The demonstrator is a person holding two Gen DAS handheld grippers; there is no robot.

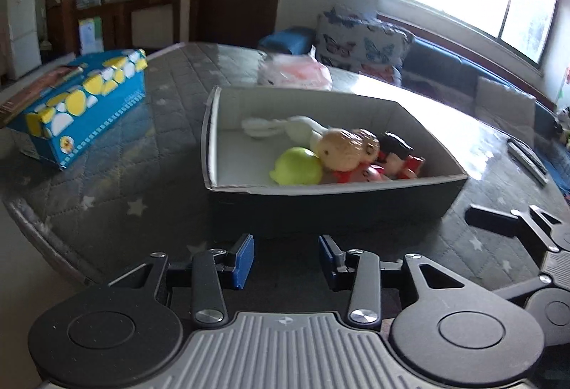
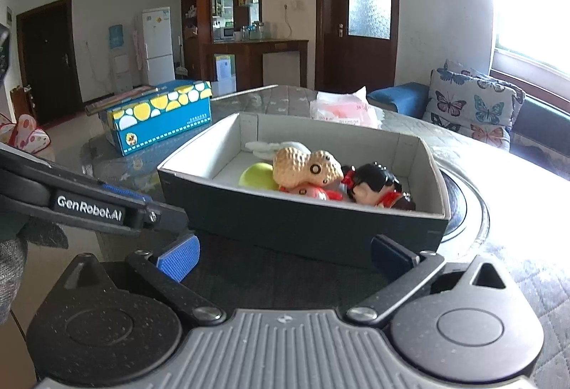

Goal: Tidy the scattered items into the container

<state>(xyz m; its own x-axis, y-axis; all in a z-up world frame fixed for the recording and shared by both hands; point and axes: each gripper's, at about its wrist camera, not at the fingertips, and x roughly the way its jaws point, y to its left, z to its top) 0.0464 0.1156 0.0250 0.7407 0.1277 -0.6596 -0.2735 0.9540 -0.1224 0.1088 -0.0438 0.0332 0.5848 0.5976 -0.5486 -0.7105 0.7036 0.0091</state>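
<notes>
While both grippers hang short of the box [image 1: 331, 207], I see nothing between either pair of jaws. My left gripper [image 1: 286, 257] has its blue pads parted with only the tablecloth [image 1: 117, 196] showing in the gap, and it sits just before the box's dark near wall. My right gripper [image 2: 283, 255] stands wider still, its jaws spread to either side of that same wall, touching nothing that I can make out. From the left view I catch the right one's black finger at the frame's right edge, near the box's corner.

Inside the box lie the toys, bunched toward its right half: a tan peanut figure [image 2: 306, 166] on top, a green ball [image 1: 297, 166] beside it on the left, a white plush piece [image 1: 274, 125] behind, a pink one [image 2: 306, 192] under the peanut, and a black-haired doll [image 2: 374, 180] in red at the right. The box's left half shows bare white floor.

On the table beyond, a blue carton [image 2: 162, 118] with yellow and white spots stands well apart to the left, and a pink plastic packet [image 2: 343, 109] lies just behind the box.
</notes>
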